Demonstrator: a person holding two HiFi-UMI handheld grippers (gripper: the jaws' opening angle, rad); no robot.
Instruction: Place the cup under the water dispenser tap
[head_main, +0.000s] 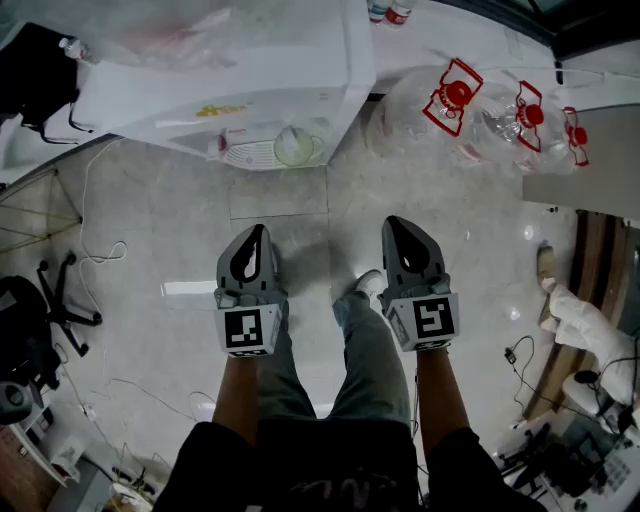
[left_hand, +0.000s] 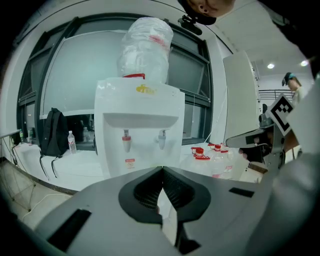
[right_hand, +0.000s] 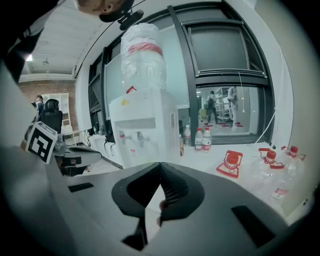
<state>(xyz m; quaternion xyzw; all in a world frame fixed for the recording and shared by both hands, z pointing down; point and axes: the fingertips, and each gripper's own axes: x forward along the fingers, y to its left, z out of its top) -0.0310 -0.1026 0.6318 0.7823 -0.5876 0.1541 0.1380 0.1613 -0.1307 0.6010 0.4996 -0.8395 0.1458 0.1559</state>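
**Both tools shut and empty, cup on the dispenser's tray**

I hold my left tool (head_main: 257, 236) and right tool (head_main: 398, 232) side by side above the floor (head_main: 170, 220), both pointing toward the water dispenser (head_main: 230, 70). On each tool the jaws meet at the tips with nothing between them. The cup (head_main: 297, 147), pale and see-through, stands on the drip tray (head_main: 250, 154) at the dispenser's front, well apart from both tools. Clear bottles (head_main: 500, 115) with red handles lie to the dispenser's right.
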